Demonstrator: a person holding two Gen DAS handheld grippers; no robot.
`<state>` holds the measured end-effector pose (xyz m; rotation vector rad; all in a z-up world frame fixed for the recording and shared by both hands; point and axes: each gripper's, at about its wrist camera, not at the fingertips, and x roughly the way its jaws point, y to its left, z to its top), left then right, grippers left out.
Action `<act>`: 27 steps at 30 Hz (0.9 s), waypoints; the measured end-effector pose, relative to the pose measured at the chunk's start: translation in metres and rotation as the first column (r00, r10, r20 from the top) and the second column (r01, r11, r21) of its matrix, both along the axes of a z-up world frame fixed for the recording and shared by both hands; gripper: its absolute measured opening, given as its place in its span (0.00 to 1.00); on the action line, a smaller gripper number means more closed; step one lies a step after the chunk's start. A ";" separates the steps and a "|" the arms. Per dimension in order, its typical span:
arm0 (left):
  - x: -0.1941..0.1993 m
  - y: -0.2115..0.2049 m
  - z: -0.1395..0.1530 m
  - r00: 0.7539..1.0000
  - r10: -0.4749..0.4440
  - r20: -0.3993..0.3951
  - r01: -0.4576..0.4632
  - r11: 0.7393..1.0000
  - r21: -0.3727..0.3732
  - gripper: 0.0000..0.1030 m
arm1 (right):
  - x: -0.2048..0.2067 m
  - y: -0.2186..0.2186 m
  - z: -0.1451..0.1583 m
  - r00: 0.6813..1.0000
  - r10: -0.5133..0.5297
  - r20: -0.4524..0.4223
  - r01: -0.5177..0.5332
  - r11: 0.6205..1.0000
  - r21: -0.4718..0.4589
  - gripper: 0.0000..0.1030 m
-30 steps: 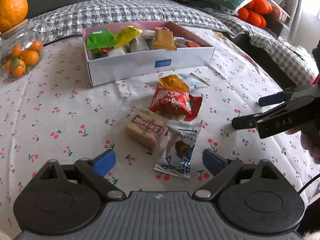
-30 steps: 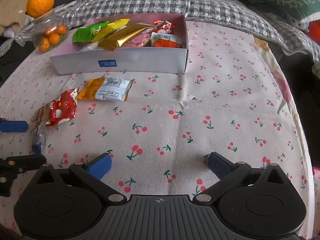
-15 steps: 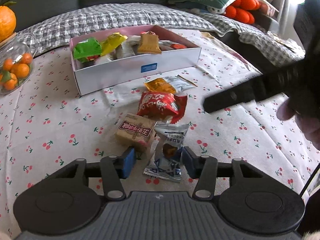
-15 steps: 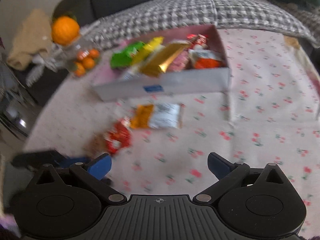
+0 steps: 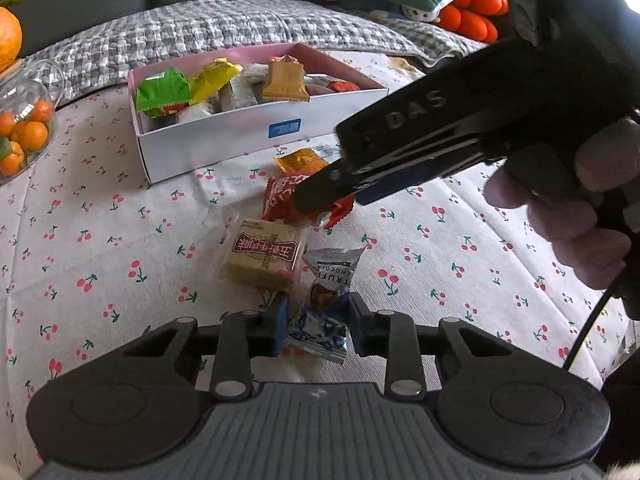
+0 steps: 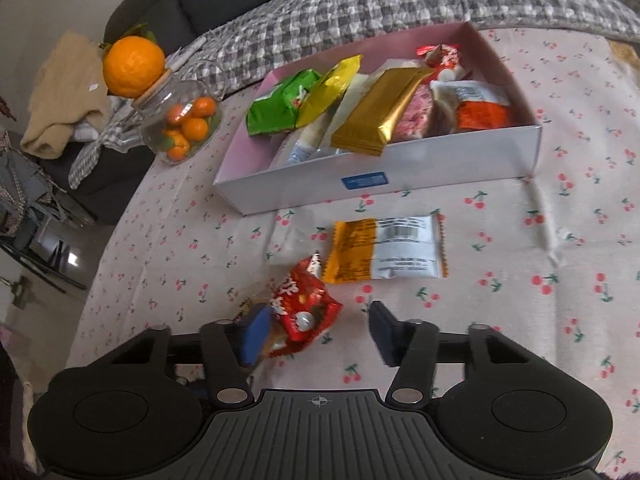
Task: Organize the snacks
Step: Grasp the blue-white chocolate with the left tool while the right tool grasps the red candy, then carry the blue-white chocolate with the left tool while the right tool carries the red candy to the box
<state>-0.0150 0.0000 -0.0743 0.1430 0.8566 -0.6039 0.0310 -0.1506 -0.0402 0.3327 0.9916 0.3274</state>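
Snacks are being gathered two at a time, and we judge the step in hand to be the pick-up, with both tools closing on separate packets. Our left hand-held gripper [image 5: 314, 324] has its jaws closing around the blue-and-silver truffle packet [image 5: 326, 300], which lies nearest our edge of the worktop [image 5: 100, 208]; the pads sit right at its sides, and we cannot tell whether they press it yet. Our right hand-held gripper [image 6: 318, 332] is closing too, with the red packet [image 6: 306, 306] between its jaws: the left pad is against the wrapper, the right pad is apart from it, so nothing is held there yet.

Just beside the truffle packet lies the brown biscuit packet [image 5: 264, 254], touching or nearly touching it. The orange-and-white packet [image 6: 386, 250] rests between the red packet and the white box [image 6: 380, 178], which stands toward the far edge and already holds several snacks. A glass jar [image 6: 180, 120] of small oranges stands at the far left corner.

Next, we think, each tool needs a firm pinch before lifting, then a carry over the front wall of the box to a free spot inside. The crinkly wrappers may slip or drag the neighbouring biscuit packet along, and the two tools work close together, so the lifts should not cross
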 end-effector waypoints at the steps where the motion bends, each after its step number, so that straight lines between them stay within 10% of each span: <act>1: -0.001 0.000 0.000 1.000 0.000 -0.003 0.000 1.000 0.001 0.26 | 0.002 0.002 -0.001 1.000 0.003 -0.005 -0.003 1.000 0.003 0.43; 27: -0.002 0.015 0.022 0.992 -0.001 -0.123 -0.012 0.995 -0.103 0.16 | -0.005 -0.020 0.026 0.996 -0.081 -0.040 0.083 0.995 0.060 0.33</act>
